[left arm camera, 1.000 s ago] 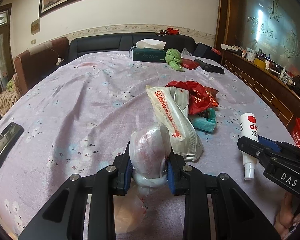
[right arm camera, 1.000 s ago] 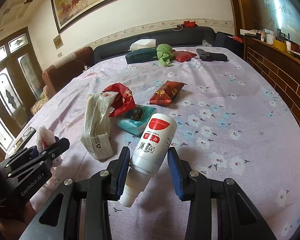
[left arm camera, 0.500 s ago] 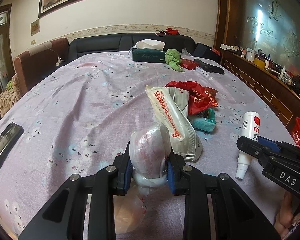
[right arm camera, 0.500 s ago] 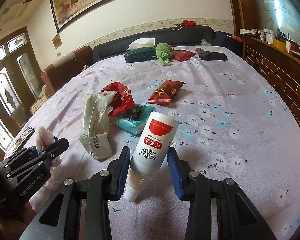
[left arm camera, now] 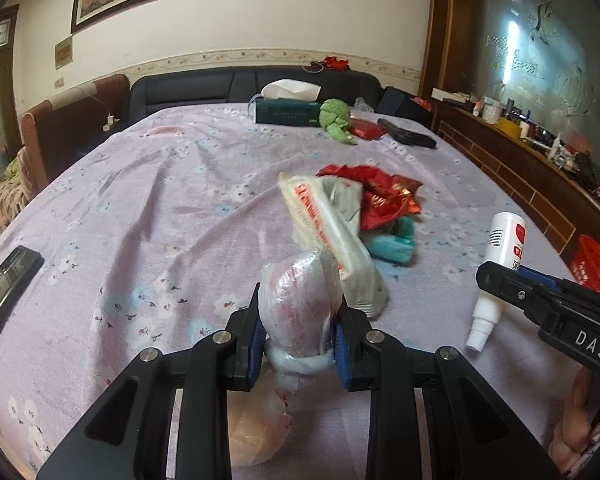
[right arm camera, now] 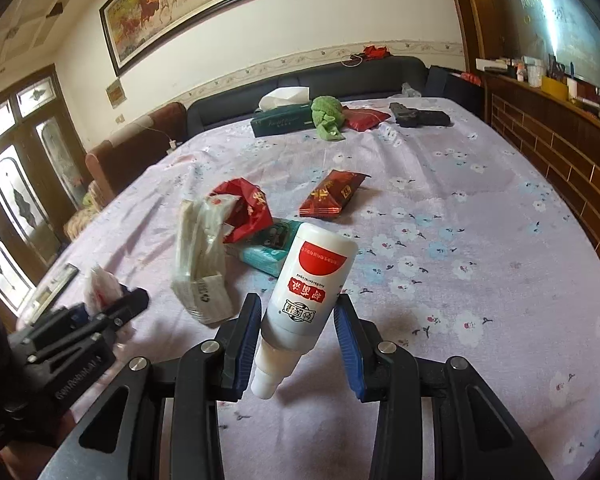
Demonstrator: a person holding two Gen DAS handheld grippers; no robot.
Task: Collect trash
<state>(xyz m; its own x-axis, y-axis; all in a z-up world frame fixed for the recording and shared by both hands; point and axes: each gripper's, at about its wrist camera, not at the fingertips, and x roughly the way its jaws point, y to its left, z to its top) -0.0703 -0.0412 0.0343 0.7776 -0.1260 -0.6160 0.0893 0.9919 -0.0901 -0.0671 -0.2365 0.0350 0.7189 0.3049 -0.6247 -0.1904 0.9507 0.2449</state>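
Note:
My left gripper (left arm camera: 298,332) is shut on a knotted clear plastic bag (left arm camera: 296,308) with pinkish contents, held just above the tablecloth. My right gripper (right arm camera: 296,320) is shut on a white spray bottle (right arm camera: 310,292) with a red label, tilted nozzle-down above the cloth; the bottle also shows in the left wrist view (left arm camera: 498,268). Ahead lie a white wrapper (left arm camera: 328,236), a crumpled red wrapper (left arm camera: 384,196), a teal tissue pack (left arm camera: 392,242) and a flat red packet (right arm camera: 332,194).
A lilac flowered tablecloth (left arm camera: 148,208) covers the table. At the far end are a green tissue box (left arm camera: 288,112), a green cloth (left arm camera: 334,116), a red pouch (right arm camera: 364,118) and a black case (right arm camera: 420,116). A phone (left arm camera: 8,280) lies left. A red basket (left arm camera: 594,264) stands right.
My right gripper has lifted the spray bottle off the cloth and tipped it more upright, nozzle down. The left gripper has kept hold of the bag and shifted slightly.

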